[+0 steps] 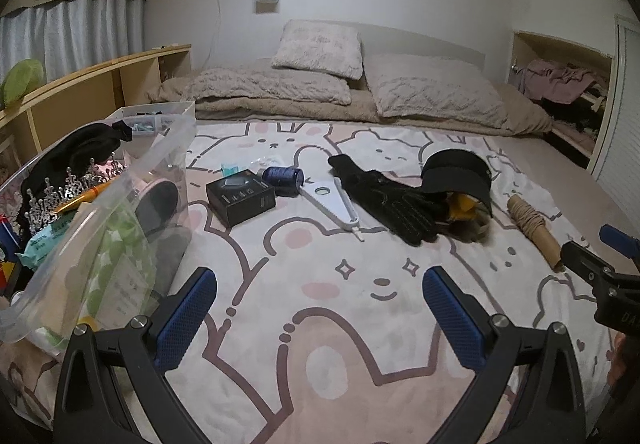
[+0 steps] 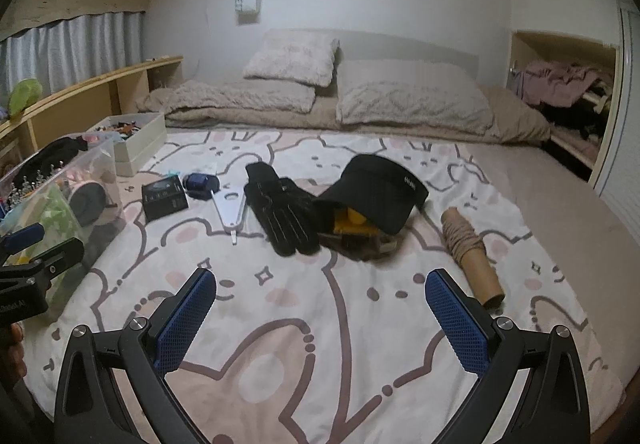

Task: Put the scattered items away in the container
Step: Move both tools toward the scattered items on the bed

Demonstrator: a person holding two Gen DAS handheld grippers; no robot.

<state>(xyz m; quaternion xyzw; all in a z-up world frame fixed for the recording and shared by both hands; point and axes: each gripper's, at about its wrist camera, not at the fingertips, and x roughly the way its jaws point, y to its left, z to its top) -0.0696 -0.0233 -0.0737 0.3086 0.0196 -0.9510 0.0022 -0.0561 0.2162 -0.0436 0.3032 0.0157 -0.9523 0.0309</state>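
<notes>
A clear plastic container [image 1: 182, 148] [image 2: 106, 160] stands at the left of the bed, holding a tiara, black cloth and packets. Scattered on the rabbit-print blanket lie a black box [image 1: 240, 196] [image 2: 165, 196], a blue spool [image 1: 284, 176] [image 2: 200, 182], a white flat tool [image 1: 332, 204] [image 2: 229, 210], a black glove [image 1: 390, 200] [image 2: 282, 212], a black visor cap [image 1: 460, 174] [image 2: 376, 192] over yellow items, and a cardboard tube wound with beige cord [image 1: 532, 224] [image 2: 470, 248]. My left gripper [image 1: 320, 316] and right gripper [image 2: 320, 320] are both open and empty, hovering over bare blanket near the front.
Pillows [image 1: 432, 92] and a folded duvet lie at the head of the bed. A wooden shelf [image 1: 92, 84] runs along the left wall. A white box of small items [image 2: 136, 140] stands behind the container. An open closet [image 2: 568, 96] with clothes is at the right.
</notes>
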